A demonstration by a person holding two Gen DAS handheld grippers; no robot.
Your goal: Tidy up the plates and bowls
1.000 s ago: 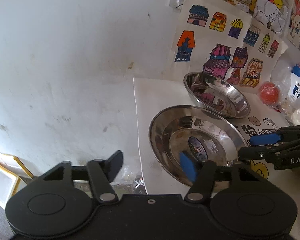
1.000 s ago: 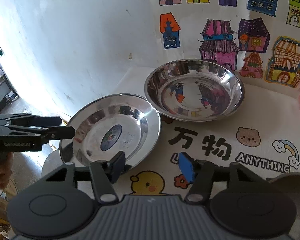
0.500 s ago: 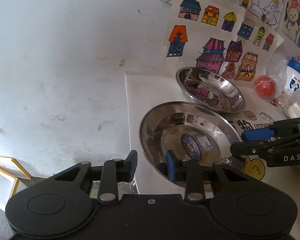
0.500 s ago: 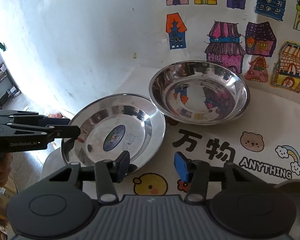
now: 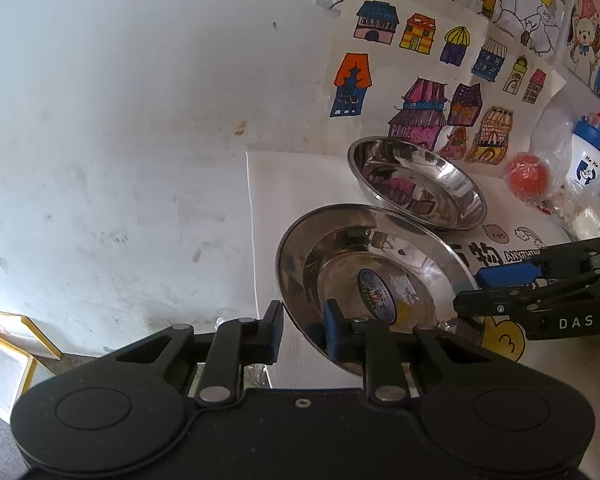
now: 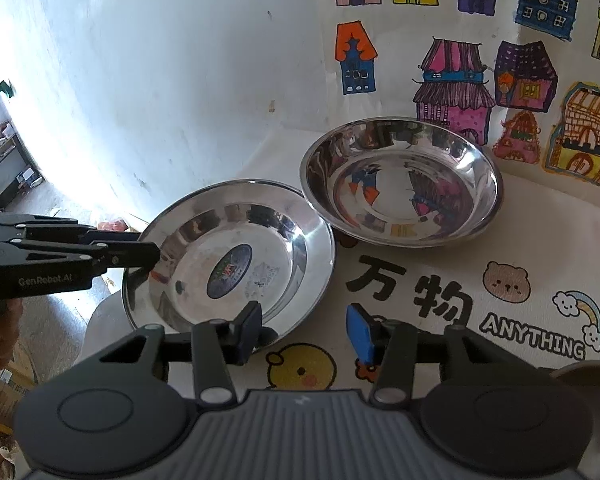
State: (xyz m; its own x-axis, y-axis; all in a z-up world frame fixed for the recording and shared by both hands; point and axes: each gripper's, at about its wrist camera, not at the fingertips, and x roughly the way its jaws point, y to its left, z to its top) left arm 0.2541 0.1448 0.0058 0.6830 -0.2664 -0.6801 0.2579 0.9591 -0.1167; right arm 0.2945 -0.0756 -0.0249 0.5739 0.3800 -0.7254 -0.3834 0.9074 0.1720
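Note:
A steel plate (image 5: 376,272) with a round sticker in its middle lies at the table's left edge; it also shows in the right wrist view (image 6: 236,256). A deeper steel bowl (image 5: 416,184) stands behind it by the wall, also seen in the right wrist view (image 6: 404,188). My left gripper (image 5: 302,334) straddles the plate's near rim, one finger outside and one inside, jaws narrowed around it. My right gripper (image 6: 304,332) is open and empty over the mat, its left finger by the plate's right rim. From the right wrist view my left gripper (image 6: 148,254) touches the plate's left rim.
A printed mat (image 6: 440,296) covers the table. House drawings (image 6: 452,76) hang on the wall behind. A red ball (image 5: 526,174) and a white bottle (image 5: 592,152) sit at the far right. The table edge (image 5: 252,240) drops off at the left.
My left gripper's jaws have narrowed from wide open to close around the plate's rim. My right gripper has narrowed slightly and shifted a little toward the plate.

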